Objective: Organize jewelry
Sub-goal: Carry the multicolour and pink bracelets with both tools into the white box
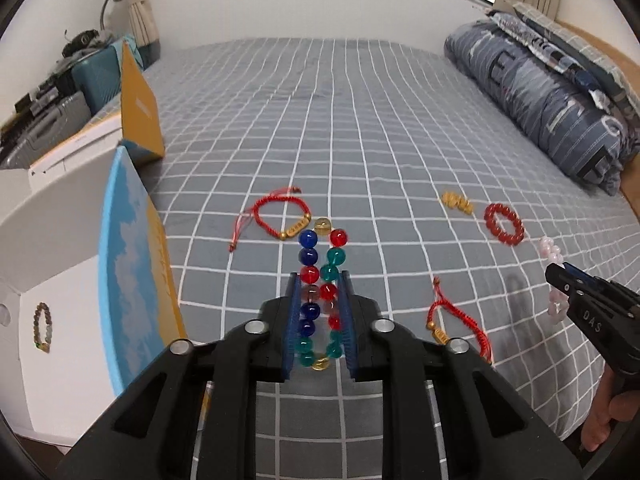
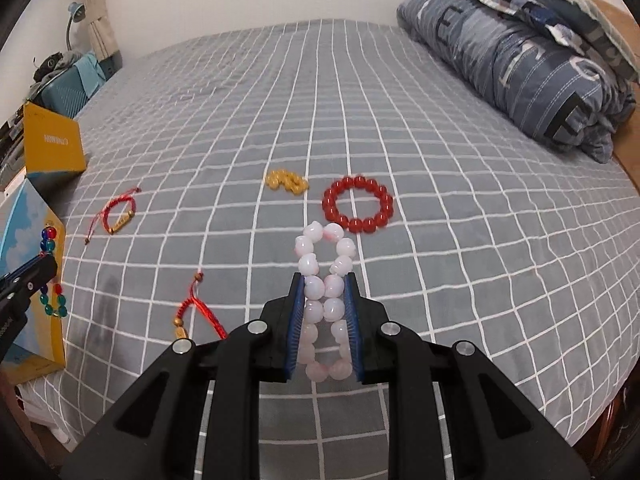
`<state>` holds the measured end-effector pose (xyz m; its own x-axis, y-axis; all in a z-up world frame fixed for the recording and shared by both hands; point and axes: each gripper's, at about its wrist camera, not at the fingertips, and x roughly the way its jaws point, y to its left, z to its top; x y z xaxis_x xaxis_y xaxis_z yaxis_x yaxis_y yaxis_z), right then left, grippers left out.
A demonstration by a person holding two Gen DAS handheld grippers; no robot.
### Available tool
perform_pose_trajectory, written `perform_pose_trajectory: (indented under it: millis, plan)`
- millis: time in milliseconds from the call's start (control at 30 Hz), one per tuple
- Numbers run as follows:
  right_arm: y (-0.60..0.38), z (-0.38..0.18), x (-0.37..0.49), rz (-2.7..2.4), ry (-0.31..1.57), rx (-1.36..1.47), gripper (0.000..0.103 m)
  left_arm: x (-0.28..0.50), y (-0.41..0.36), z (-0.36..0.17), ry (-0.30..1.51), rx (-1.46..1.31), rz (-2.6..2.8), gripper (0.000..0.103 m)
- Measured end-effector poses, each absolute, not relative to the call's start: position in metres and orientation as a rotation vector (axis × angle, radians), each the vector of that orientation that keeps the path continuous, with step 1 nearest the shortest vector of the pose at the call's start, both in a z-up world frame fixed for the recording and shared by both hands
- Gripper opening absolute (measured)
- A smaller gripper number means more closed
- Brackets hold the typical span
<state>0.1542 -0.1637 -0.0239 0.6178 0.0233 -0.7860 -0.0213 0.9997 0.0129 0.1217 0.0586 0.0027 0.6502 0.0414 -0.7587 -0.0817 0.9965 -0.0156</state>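
Note:
My left gripper point(image 1: 318, 276) is shut on a bracelet of blue, red, green and amber glass beads point(image 1: 308, 238), held squeezed long above the bed. My right gripper point(image 2: 324, 276) is shut on a pale pink bead bracelet point(image 2: 344, 246), also lifted off the sheet. Each gripper shows in the other's view, the right gripper point(image 1: 560, 272) at the right edge and the left gripper point(image 2: 40, 264) at the left edge. On the sheet lie two red cord bracelets point(image 1: 280, 216) point(image 1: 452, 316), a red bead ring point(image 2: 332, 204) and a yellow bead bracelet point(image 2: 286, 181).
A white open box point(image 1: 60, 280) at the left holds a brown bead bracelet point(image 1: 43, 326), with its blue-and-yellow lid point(image 1: 128, 264) standing up beside it. A yellow box point(image 1: 140, 108) stands behind. A folded quilt point(image 1: 540, 96) lies far right on the grey checked bed point(image 1: 360, 120).

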Motion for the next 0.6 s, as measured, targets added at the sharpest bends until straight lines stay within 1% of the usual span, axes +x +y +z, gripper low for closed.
perform_pose_trajectory:
  millis: [600]
  plan:
    - [-0.141, 0.006, 0.147, 0.033, 0.791, 0.0, 0.019, 0.11, 0.07, 0.028, 0.796, -0.087, 0.057, 0.009]
